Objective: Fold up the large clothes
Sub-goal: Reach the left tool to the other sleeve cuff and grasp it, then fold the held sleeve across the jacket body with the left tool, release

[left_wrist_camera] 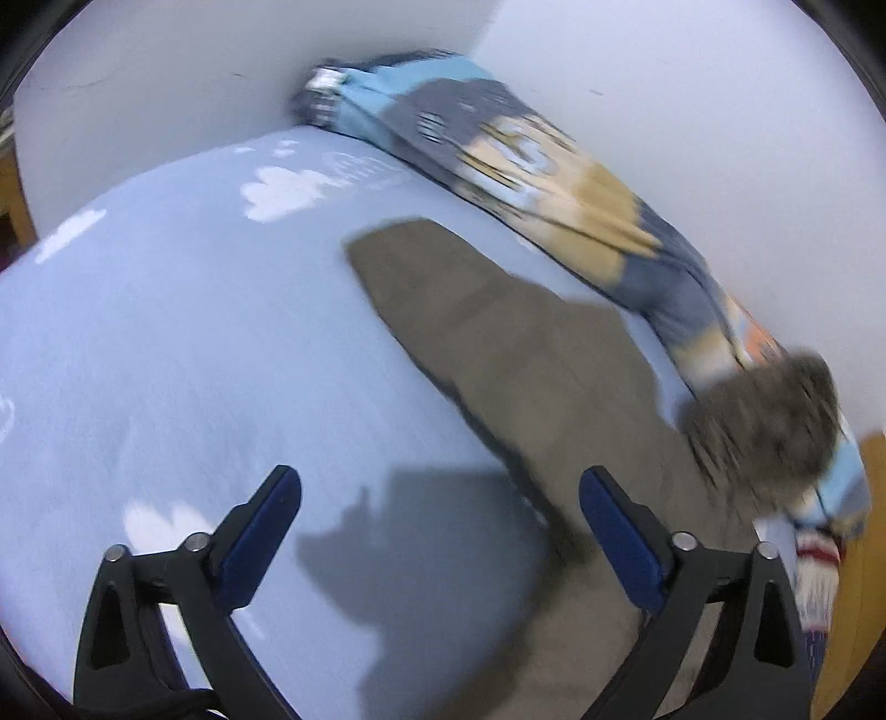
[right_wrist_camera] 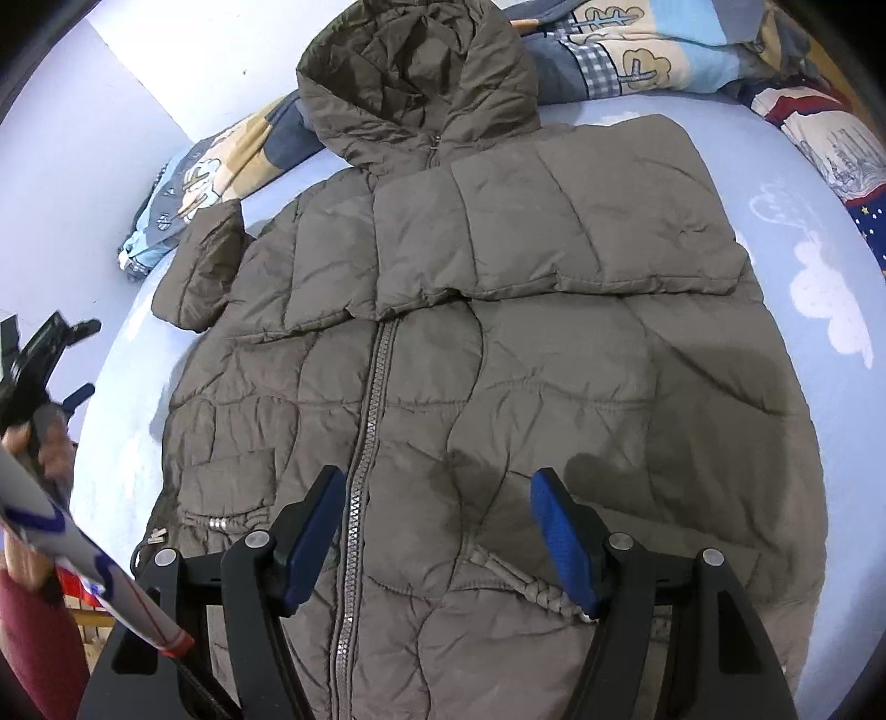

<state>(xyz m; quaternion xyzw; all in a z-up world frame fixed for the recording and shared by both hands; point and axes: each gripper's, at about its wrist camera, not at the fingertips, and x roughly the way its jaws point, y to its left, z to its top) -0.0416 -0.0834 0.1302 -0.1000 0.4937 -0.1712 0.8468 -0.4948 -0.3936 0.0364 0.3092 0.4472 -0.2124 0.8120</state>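
The right tongs point(right_wrist_camera: 437, 531) hung released over the lower front of the coat point(right_wrist_camera: 498, 343), blue pads spread wide either side of the zipper point(right_wrist_camera: 360, 471) and a drawstring cord point(right_wrist_camera: 526, 587), gripping nothing. The left tongs point(left_wrist_camera: 440, 531) were likewise spread apart and held nothing, poised above bare blue bedsheet point(left_wrist_camera: 194, 332) near the bed's side edge, with the coat's sleeve point(left_wrist_camera: 498, 332) running off to their right; that view was blurred, so the sleeve's outline was only roughly readable.

The coat, a grey-brown quilted puffer, lay face up across the middle of the bed, zipped shut. One sleeve was folded across the chest in a broad band; the other stuck out toward the bed's side edge, where open sheet remained between it and the edge. More free sheet showed beyond the coat's opposite flank, printed with white clouds point(right_wrist_camera: 825, 299).

Farther off, the hood point(right_wrist_camera: 415, 83) lay crumpled and open at the bed's far edge, resting against a rolled patchwork quilt point(right_wrist_camera: 637, 50) that lined the wall point(left_wrist_camera: 692, 111).
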